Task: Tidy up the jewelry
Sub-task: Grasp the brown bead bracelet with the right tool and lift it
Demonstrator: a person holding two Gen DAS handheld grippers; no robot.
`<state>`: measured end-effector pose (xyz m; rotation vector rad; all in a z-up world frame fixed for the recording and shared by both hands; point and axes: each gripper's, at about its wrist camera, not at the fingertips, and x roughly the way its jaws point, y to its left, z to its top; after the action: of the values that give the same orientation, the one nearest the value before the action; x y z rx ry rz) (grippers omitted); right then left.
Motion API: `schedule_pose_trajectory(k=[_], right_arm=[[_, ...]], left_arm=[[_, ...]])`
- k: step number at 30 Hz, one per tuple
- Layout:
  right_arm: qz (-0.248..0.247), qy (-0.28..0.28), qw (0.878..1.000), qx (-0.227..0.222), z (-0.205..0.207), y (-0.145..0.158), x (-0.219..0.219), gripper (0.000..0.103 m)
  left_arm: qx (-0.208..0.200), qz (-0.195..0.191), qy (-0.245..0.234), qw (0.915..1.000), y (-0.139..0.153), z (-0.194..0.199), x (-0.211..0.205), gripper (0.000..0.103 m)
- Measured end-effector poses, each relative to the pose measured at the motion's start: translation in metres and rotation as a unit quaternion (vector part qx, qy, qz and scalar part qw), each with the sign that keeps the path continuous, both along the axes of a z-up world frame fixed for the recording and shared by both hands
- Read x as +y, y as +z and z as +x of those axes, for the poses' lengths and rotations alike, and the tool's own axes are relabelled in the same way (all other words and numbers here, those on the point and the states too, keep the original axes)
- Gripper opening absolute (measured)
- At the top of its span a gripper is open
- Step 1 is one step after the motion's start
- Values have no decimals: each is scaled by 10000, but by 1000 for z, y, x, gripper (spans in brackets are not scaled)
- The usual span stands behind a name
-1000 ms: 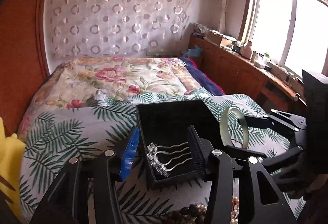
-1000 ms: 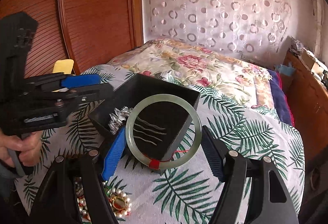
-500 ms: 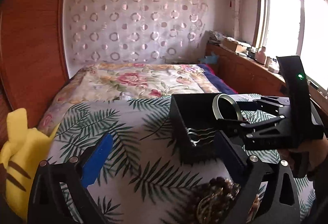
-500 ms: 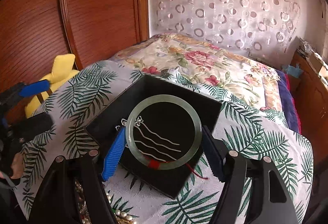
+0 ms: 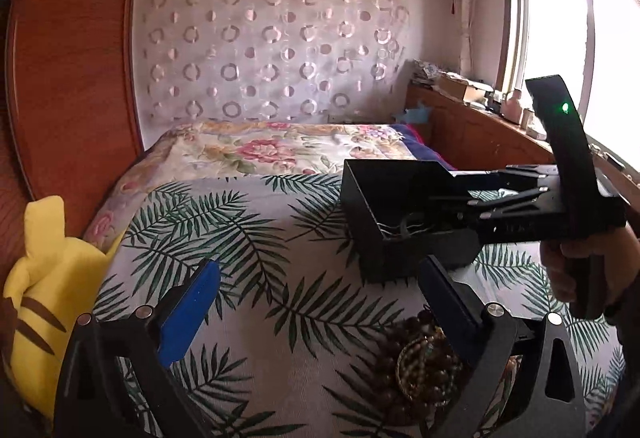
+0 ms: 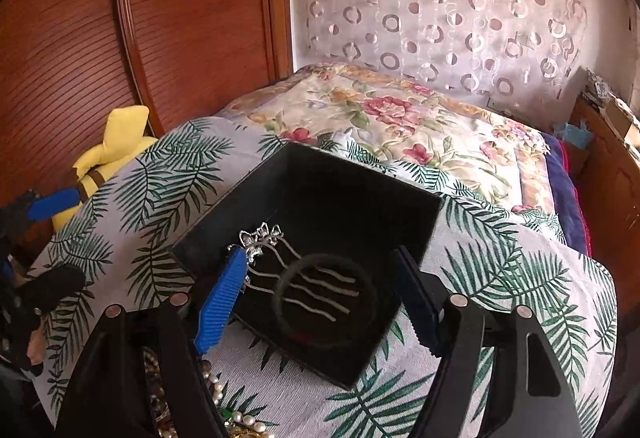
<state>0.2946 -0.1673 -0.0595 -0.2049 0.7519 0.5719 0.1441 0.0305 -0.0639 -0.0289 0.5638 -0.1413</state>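
At the far left of the right wrist view, a yellow plush toy (image 6: 116, 141) lay against the wooden wall, beside a bedspread (image 6: 120, 197) printed with green palm leaves. Below it, at the left edge, the left gripper (image 6: 36, 238) showed its blue pad. In the left wrist view its fingers (image 5: 188, 314) stood wide apart with nothing between them, over bare bedspread. A heap of beads (image 5: 424, 354) lay just beside the right-hand finger. Centre frame in the right wrist view, a black box (image 6: 248, 205) sat open on the bedspread. Inside it lay silver hairpins (image 6: 260, 238) with wavy prongs, and over them a bangle (image 6: 324, 298), dim in the box's shadow. The right gripper (image 6: 316, 298) hung over the box's near edge, its fingers spread on either side of the bangle and not touching it. A pearl necklace (image 6: 212, 382) lay at the lower left. At the upper right, a floral quilt (image 6: 400, 117) covered the far end of the bed.
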Motion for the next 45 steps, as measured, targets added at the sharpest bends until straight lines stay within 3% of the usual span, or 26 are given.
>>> schedule_pose_trajectory(k=[7, 14, 23, 31, 34, 35, 36, 45], right_arm=[[221, 124, 9996, -94, -42, 14, -19, 77], [251, 397, 9987, 176, -82, -3, -27, 59], [429, 647, 9951, 611, -84, -21, 2, 47], [409, 634, 9918, 1034, -79, -38, 24, 45], [418, 685, 9904, 1125, -80, -41, 29, 33], [395, 704, 9905, 1110, -81, -40, 31, 22], [385, 712, 9911, 1054, -82, -39, 32, 17], [917, 898, 9912, 333, -99, 19, 21, 17]], left_arm=[[196, 2, -207, 9996, -6, -19, -1, 95], [401, -129, -410, 9983, -15, -37, -2, 95], [523, -77, -255, 9983, -23, -51, 6, 95], [507, -14, -193, 9985, -20, -59, 12, 95], [498, -21, -176, 9986, -21, -60, 14, 95], [495, -28, -169, 9986, -21, -61, 15, 95], [490, -35, -159, 9987, -21, -62, 15, 95], [522, -64, -126, 9985, -21, -64, 18, 95]])
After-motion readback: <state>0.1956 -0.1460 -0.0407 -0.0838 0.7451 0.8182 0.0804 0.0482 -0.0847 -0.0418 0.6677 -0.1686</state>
